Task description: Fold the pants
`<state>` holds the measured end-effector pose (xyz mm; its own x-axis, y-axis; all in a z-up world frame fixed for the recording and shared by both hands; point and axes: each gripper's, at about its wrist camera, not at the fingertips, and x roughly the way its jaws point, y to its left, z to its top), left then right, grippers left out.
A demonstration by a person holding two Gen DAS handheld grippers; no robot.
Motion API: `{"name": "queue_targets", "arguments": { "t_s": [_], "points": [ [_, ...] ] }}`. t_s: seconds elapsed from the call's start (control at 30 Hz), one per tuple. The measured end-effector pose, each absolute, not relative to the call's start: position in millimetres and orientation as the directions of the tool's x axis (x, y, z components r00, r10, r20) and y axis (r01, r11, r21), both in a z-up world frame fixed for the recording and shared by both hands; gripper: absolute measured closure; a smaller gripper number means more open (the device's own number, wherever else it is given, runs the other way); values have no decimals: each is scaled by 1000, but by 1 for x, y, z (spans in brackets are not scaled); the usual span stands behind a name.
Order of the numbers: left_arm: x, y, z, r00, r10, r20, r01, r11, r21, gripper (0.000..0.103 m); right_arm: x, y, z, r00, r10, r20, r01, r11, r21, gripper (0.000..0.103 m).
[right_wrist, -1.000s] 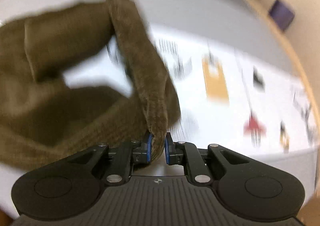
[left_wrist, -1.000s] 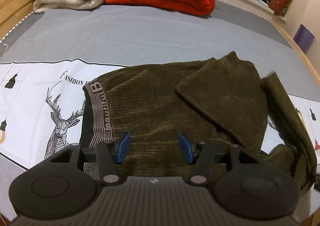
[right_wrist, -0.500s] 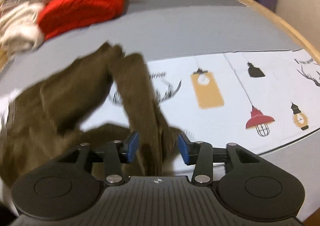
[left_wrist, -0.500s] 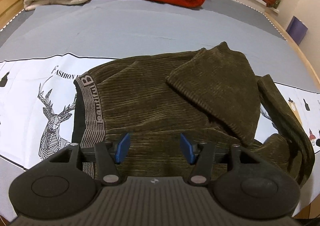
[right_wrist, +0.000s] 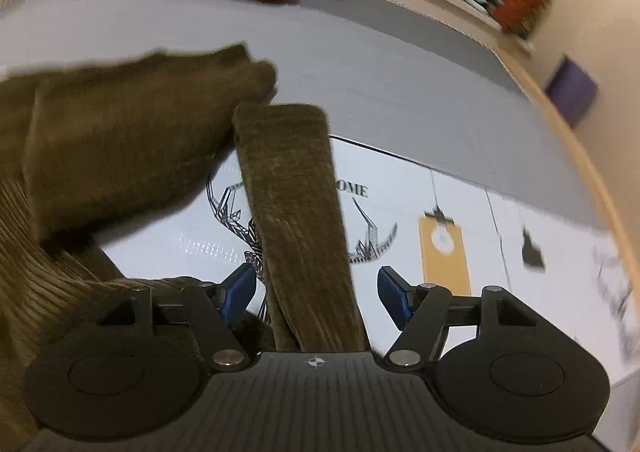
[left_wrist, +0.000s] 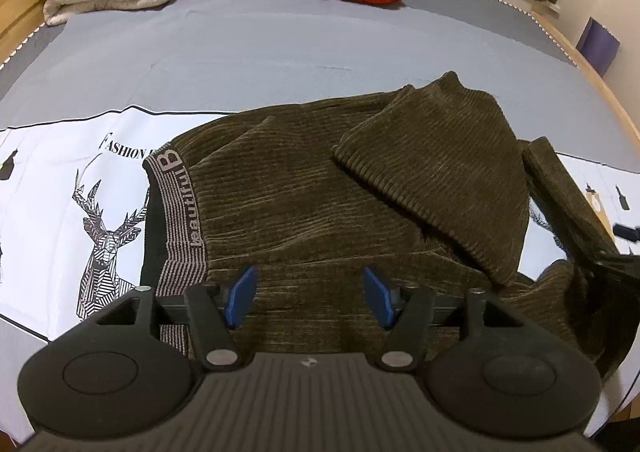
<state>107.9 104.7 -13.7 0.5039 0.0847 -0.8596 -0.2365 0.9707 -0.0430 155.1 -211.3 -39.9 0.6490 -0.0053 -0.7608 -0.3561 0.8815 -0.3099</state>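
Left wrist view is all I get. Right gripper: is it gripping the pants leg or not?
Observer: Not gripping. The right gripper has just been opening; the loose leg strip lies between its blue pads without either pad pressing on it.
Operator: Where does that strip run?
Observer: Away from the gripper to the folded leg end, across a white printed cloth.
Operator: What's printed under it there?
Observer: A line-drawn deer, partly covered by the strip, with an orange tag to the right.
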Motion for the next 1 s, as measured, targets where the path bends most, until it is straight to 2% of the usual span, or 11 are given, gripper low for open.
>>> {"name": "queue_targets", "arguments": {
  "t_s": [0.2, 0.5, 0.53, 0.57, 0.6, 0.67, 0.77, 1.0],
  "points": [
    [109, 107, -17, 495, 99, -863, -223, 975, -16, 36, 179, -179, -62, 668, -87, -739, -381, 813, -440, 35],
    [103, 113, -22, 477, 119, -871, -224, 974, 10, 34, 202, -159, -48, 697, -63, -714, -309, 873, -378, 38],
    [102, 114, -22, 474, 121, -872, -228, 974, 11, 34, 202, -157, -46, 701, -63, -710, -301, 877, -375, 42],
    [102, 114, -23, 472, 122, -873, -230, 973, 11, 34, 203, -157, -45, 704, -61, -707, -298, 879, -373, 55],
    [101, 114, -23, 471, 122, -874, -231, 973, 12, 34, 202, -157, -44, 702, -53, -710, -303, 880, -365, 63],
    [101, 113, -24, 467, 123, -876, -227, 974, 15, 34, 202, -163, -39, 693, -16, -721, -309, 897, -317, 97],
    [103, 106, -24, 469, 117, -876, -209, 978, 19, 34, 200, -184, -25, 707, -30, -706, -240, 930, -279, 103],
    [112, 76, -22, 483, 86, -871, -149, 989, 15, 34, 178, -317, 22, 729, -131, -672, 69, 991, -119, 103]
  ]
}}
